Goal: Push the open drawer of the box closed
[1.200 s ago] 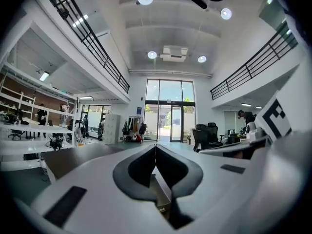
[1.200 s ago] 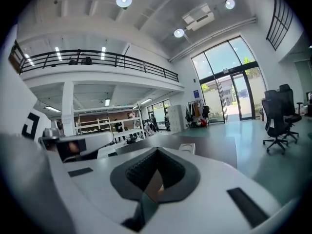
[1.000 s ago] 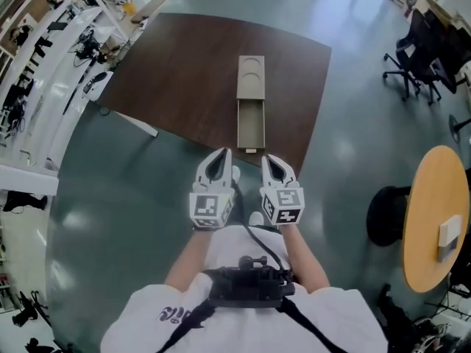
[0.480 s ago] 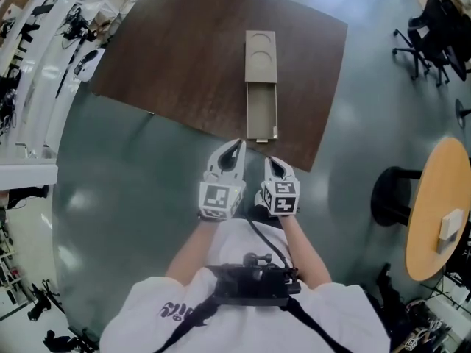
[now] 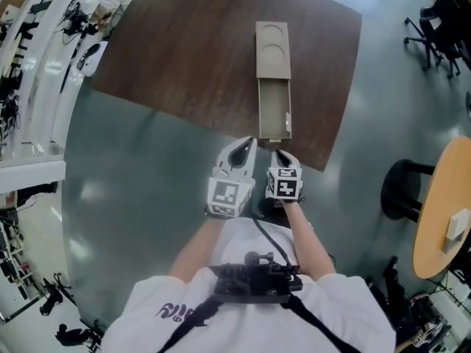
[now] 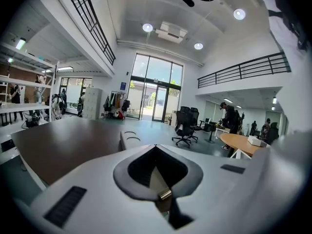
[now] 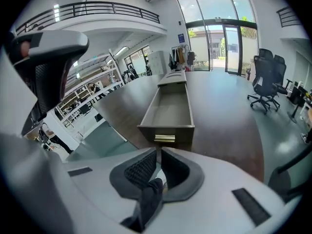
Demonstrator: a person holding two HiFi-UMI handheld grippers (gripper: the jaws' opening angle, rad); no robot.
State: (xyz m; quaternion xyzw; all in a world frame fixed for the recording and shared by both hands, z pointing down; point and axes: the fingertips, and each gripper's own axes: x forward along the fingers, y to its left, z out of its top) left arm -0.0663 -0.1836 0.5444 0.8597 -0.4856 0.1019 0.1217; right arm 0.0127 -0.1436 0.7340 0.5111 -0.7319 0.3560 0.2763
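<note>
A long tan box (image 5: 272,49) lies on the dark brown table (image 5: 184,57). Its drawer (image 5: 274,116) is pulled out toward me and looks empty, with a brass handle (image 7: 165,138) on its front panel. My right gripper (image 5: 280,154) is shut with nothing in it, its tips just short of the drawer front. In the right gripper view the drawer (image 7: 169,113) fills the middle, straight ahead of the tips (image 7: 158,149). My left gripper (image 5: 248,142) is shut and empty too, beside the right one at the table's near edge. Past its tips (image 6: 155,146) the box (image 6: 127,139) shows only partly.
A round wooden table (image 5: 447,212) with a white block stands at the right. Black office chairs (image 5: 441,13) stand at the back right. White benches with equipment (image 5: 44,35) line the left side. Grey floor surrounds the table.
Both grippers have moved forward from over the floor to the table's near edge. The right one now sits just before the drawer front. The drawer has not moved.
</note>
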